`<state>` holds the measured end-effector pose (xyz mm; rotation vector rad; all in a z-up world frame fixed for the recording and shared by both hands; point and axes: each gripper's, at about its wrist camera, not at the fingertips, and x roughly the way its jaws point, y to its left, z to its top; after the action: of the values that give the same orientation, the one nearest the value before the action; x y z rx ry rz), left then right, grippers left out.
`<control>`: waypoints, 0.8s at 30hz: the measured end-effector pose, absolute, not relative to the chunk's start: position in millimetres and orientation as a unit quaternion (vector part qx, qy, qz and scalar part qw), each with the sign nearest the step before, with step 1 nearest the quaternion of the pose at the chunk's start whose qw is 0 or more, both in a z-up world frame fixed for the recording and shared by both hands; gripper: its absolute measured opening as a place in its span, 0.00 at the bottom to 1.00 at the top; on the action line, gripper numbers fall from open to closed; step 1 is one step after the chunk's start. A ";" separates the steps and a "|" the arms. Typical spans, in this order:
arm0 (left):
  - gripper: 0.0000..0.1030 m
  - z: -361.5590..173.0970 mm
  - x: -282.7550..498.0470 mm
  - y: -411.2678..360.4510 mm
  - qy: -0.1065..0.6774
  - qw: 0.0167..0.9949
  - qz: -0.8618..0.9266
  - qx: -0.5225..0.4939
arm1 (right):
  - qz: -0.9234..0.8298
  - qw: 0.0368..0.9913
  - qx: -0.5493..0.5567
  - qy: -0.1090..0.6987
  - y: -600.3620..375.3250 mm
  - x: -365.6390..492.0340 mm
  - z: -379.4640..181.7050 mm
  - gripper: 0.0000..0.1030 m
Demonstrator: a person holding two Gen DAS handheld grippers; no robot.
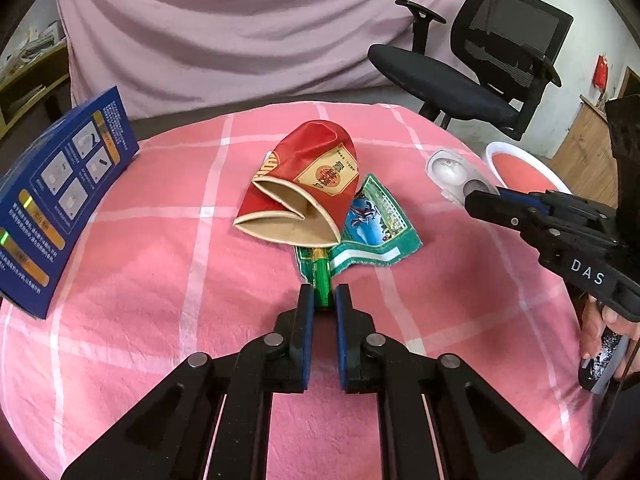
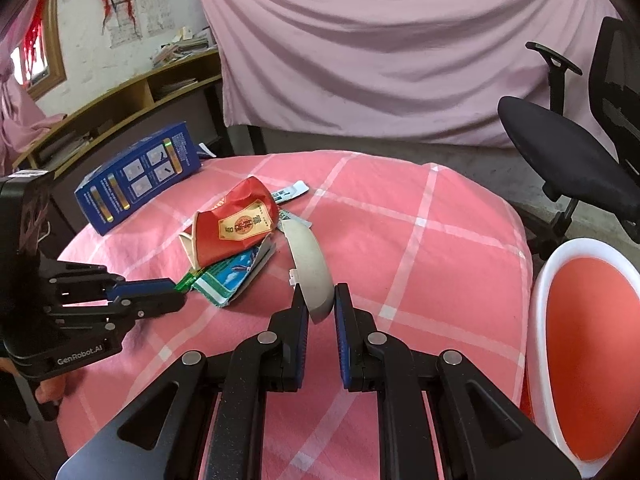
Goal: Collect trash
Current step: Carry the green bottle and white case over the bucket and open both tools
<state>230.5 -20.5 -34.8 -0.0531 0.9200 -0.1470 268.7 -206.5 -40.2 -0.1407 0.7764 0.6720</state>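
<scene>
A crushed red paper cup [image 1: 304, 188] lies on the pink checked table [image 1: 140, 280], partly on a green snack wrapper [image 1: 368, 228]. My left gripper [image 1: 323, 300] is shut on the wrapper's twisted green end. In the right wrist view the cup [image 2: 236, 228] and wrapper [image 2: 228, 276] lie at left, with the left gripper [image 2: 176, 292] on the wrapper's end. My right gripper [image 2: 322, 300] is shut on a clear plastic blister pack [image 2: 310, 264], held edge-on. The left wrist view shows the pack [image 1: 456, 176] in the right gripper [image 1: 476, 200].
A blue box [image 1: 56, 200] stands at the table's left edge. A white-rimmed bin with an orange-red inside [image 2: 540, 300] sits beside the table at right. A small sachet [image 2: 290, 192] lies behind the cup. A black office chair [image 1: 480, 64] stands behind.
</scene>
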 end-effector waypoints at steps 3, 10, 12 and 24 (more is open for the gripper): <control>0.07 -33.5 219.8 -18.8 0.438 0.896 -0.070 -0.036 | 0.321 0.871 -0.066 0.365 -209.5 263.4 -38.1 0.10; 0.07 -23.1 193.4 -24.8 0.386 0.916 -0.081 -0.071 | 0.318 0.893 -0.039 0.315 -227.5 246.3 -23.7 0.10; 0.07 -17.7 187.7 -30.7 0.365 0.925 -0.080 -0.076 | 0.316 0.904 -0.025 0.286 -236.2 238.6 -17.2 0.10; 0.07 32.7 181.1 -73.8 0.229 0.966 -0.107 -0.058 | 0.274 0.947 0.043 0.165 -281.6 217.1 7.5 0.10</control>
<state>181.1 -73.8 32.7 -0.1166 0.4623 -0.2167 217.1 -281.6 7.5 0.0869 0.3364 0.5574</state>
